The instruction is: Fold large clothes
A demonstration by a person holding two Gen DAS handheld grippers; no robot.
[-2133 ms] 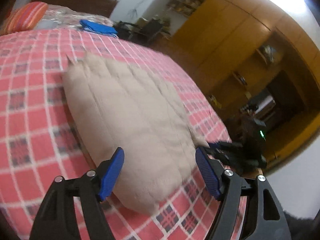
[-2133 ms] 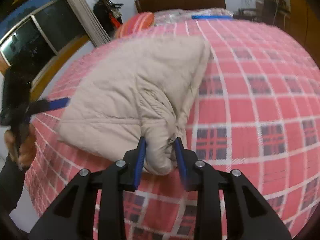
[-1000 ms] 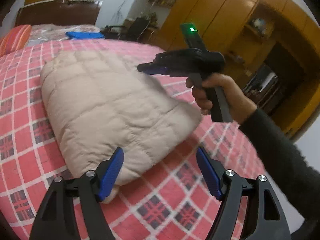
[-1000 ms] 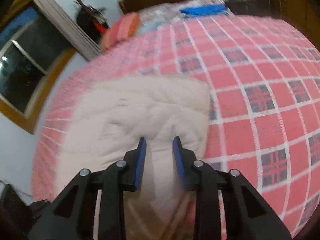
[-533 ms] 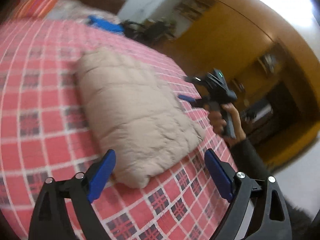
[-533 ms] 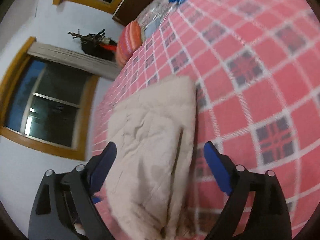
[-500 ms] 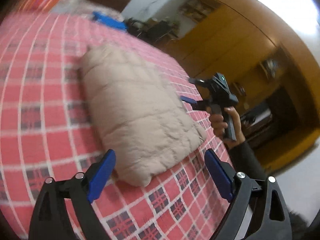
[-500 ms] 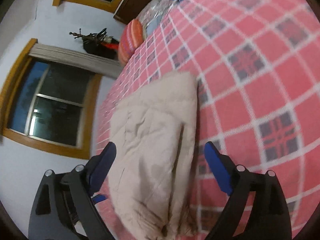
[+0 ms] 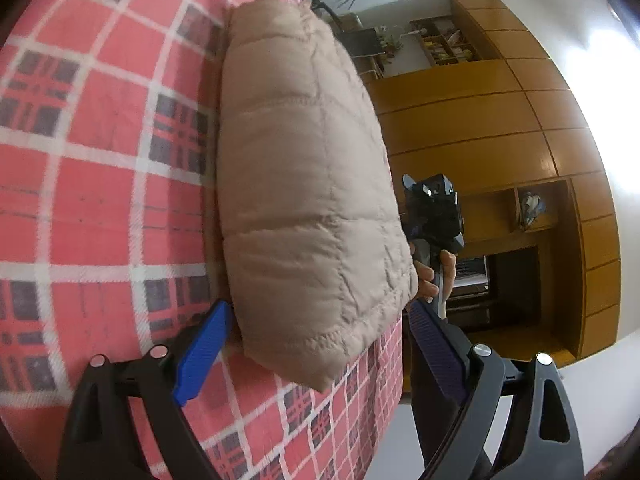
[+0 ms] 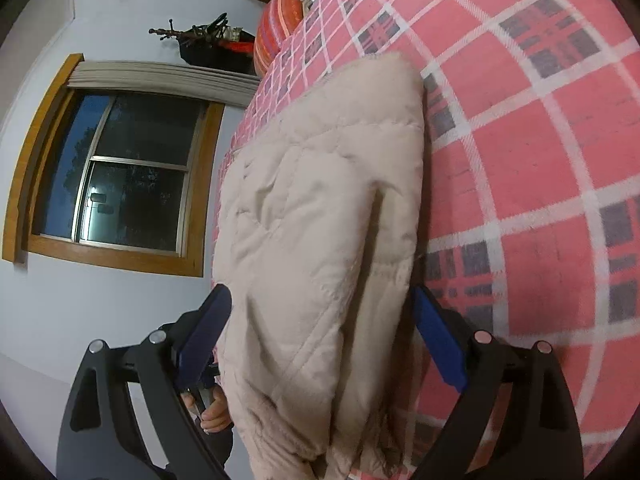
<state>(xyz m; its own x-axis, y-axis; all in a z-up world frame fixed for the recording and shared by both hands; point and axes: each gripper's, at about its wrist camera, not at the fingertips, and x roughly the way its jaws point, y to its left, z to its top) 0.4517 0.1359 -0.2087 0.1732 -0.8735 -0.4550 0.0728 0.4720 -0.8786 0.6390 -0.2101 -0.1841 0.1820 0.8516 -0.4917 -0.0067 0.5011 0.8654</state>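
Left wrist view shows the folded beige quilted jacket (image 9: 304, 184) on the plaid bed (image 9: 92, 184), stretching lengthwise away between both grippers' (image 9: 316, 356) (image 10: 320, 340) wide-apart fingers, unclamped.

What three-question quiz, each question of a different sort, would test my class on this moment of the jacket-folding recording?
1. True or false: the left gripper is clamped shut on the beige quilted jacket.
2. Multiple choice: the jacket lies on (A) a bare wooden floor, (B) a red plaid bedspread, (C) a glass table.
3. Fill in: in the right wrist view, the right gripper has its blue fingers spread on either side of the folded ____.

Key: 1 false, its jaws stand wide open around the bundle's corner; 2 B; 3 jacket.
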